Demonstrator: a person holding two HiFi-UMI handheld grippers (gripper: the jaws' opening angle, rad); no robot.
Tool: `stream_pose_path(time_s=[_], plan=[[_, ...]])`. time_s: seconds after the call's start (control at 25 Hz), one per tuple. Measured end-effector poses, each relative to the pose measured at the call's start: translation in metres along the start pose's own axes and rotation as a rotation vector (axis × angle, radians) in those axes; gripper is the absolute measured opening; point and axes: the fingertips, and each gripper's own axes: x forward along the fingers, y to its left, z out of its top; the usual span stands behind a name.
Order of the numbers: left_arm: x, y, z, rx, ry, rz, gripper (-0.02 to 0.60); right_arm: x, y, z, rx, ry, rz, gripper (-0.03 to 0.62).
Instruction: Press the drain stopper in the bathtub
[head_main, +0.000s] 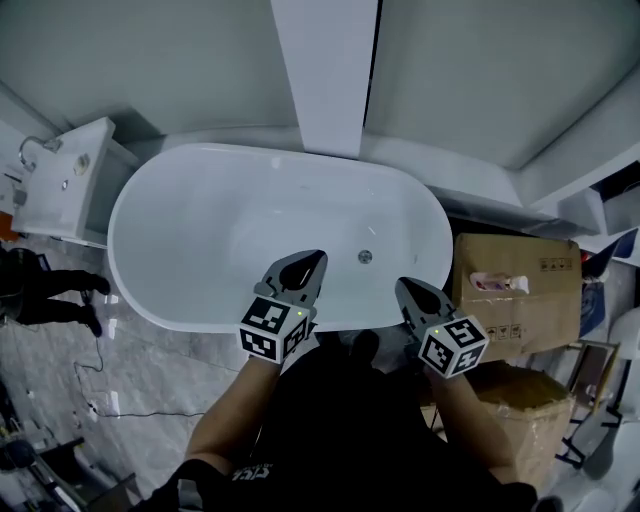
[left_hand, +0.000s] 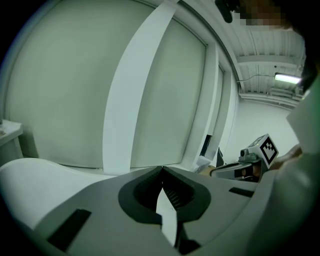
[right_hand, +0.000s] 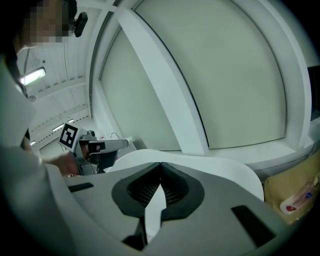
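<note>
The white oval bathtub (head_main: 116, 235) fills the middle of the head view. Its round metal drain stopper (head_main: 365, 257) sits on the tub floor, right of centre. My left gripper (head_main: 319, 257) is shut and empty; it hovers over the tub's near side, just left of the stopper. My right gripper (head_main: 401, 285) is also shut and empty, over the near rim to the stopper's lower right. Neither touches the stopper. The left gripper view shows the shut left gripper (left_hand: 162, 168) above the tub rim (left_hand: 30, 175); the right gripper view shows the shut right gripper (right_hand: 161, 164) likewise, stopper hidden.
A white basin cabinet (head_main: 65, 175) stands left of the tub. Cardboard boxes (head_main: 515, 290) stand close at the right. A white pillar (head_main: 325, 70) rises behind the tub. Another person's dark shoes (head_main: 60, 295) and a cable lie on the marble floor at left.
</note>
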Motion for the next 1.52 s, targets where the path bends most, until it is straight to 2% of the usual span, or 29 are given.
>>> stream_pose_path(time_s=[0.2, 0.28, 0.52, 0.68, 0.88, 1.04, 1.28, 1.52], plan=[[0.019, 0.062, -0.012, -0.037, 0.023, 0.051, 0.011, 0.037, -0.012, 0.003, -0.041, 0.064, -0.022, 0.014], [0.027, 0.078, -0.028, -0.058, 0.045, 0.058, 0.011, 0.052, -0.018, -0.002, -0.059, 0.094, -0.027, 0.014], [0.060, 0.088, -0.070, -0.088, 0.113, 0.027, 0.011, 0.096, -0.041, -0.028, -0.045, 0.179, -0.015, 0.014], [0.085, 0.104, -0.099, -0.111, 0.159, 0.047, 0.011, 0.128, -0.071, -0.056, -0.048, 0.260, -0.001, 0.014], [0.134, 0.116, -0.160, -0.148, 0.241, 0.039, 0.011, 0.170, -0.112, -0.104, -0.042, 0.346, 0.025, 0.014], [0.184, 0.114, -0.213, -0.197, 0.273, 0.025, 0.011, 0.200, -0.155, -0.155, -0.039, 0.402, 0.022, 0.014], [0.249, 0.105, -0.290, -0.254, 0.311, 0.011, 0.011, 0.250, -0.211, -0.246, -0.190, 0.527, 0.037, 0.014], [0.286, 0.127, -0.375, -0.272, 0.388, 0.030, 0.011, 0.318, -0.252, -0.323, -0.227, 0.605, 0.065, 0.014]])
